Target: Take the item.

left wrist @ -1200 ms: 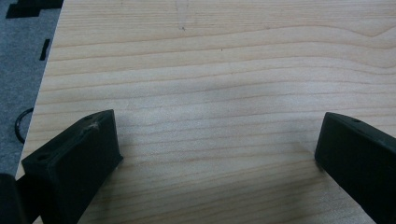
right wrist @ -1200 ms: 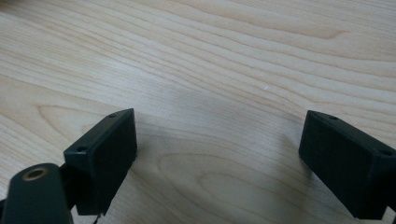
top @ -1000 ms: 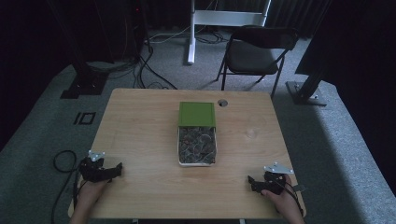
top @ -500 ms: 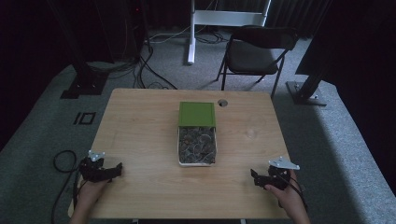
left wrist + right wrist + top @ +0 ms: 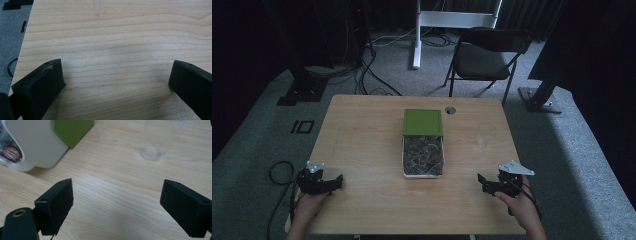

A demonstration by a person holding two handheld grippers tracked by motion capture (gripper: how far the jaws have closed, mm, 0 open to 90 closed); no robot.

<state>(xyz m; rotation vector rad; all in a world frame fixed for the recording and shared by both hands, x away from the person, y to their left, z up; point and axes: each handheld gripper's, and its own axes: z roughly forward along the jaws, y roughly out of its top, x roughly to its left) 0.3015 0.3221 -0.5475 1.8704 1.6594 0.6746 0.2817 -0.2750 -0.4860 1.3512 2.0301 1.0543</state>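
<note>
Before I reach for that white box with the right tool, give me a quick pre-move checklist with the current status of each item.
1. Right tool open and empty: ok, jaws wide apart over bare wood.
2. Left tool open and empty: ok.
3. White box uncovered: ok, contents visible; green lid lies at its far end, touching or overlapping cannot tell.
4. Path from right tool to box: ok on the table.
5. Clear tube-like item near the path: cannot tell what it is.
6. Contents of box identifiable: cannot tell.

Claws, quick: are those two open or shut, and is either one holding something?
Left claw: open, holding nothing, over the table.
Right claw: open, holding nothing.
</note>
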